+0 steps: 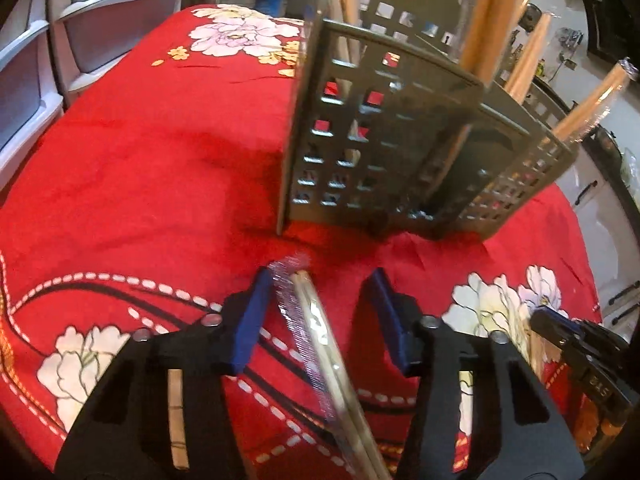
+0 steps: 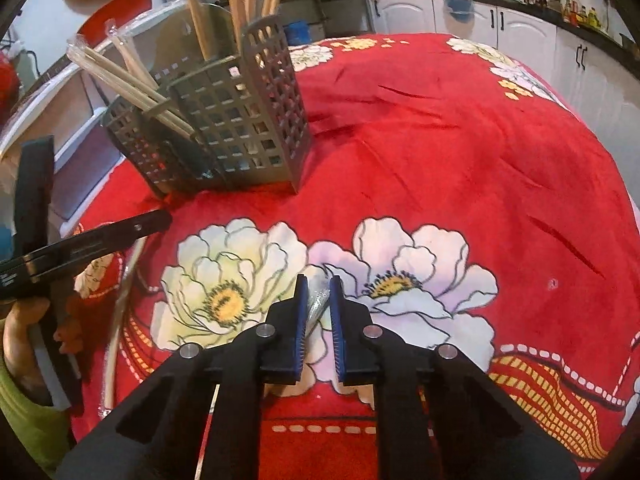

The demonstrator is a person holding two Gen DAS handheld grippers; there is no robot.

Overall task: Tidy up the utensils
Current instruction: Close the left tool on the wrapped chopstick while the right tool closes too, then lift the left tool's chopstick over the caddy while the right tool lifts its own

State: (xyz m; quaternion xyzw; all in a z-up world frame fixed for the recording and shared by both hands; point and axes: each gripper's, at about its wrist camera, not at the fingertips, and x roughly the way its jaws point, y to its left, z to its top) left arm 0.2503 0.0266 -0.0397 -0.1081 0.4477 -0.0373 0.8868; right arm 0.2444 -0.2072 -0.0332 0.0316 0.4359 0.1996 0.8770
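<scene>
A grey slotted utensil caddy (image 1: pixel 384 136) stands on the red floral tablecloth and holds several wrapped wooden chopsticks (image 1: pixel 528 60); it also shows in the right wrist view (image 2: pixel 240 120). My left gripper (image 1: pixel 320 312) is open, with a plastic-wrapped pair of chopsticks (image 1: pixel 324 356) lying between its blue pads, against the left pad. My right gripper (image 2: pixel 318 312) is nearly closed on the clear tip of another wrapped pair (image 2: pixel 316 306); the rest of that pair is hidden under the fingers. The left gripper's body (image 2: pixel 80 244) shows at the left in the right wrist view.
White plastic drawer units (image 1: pixel 60 40) stand beyond the table's left edge. White kitchen cabinets (image 2: pixel 480 20) and a cluttered counter lie behind the table. A wrapped chopstick pair (image 2: pixel 120 312) lies on the cloth at the left near the person's hand.
</scene>
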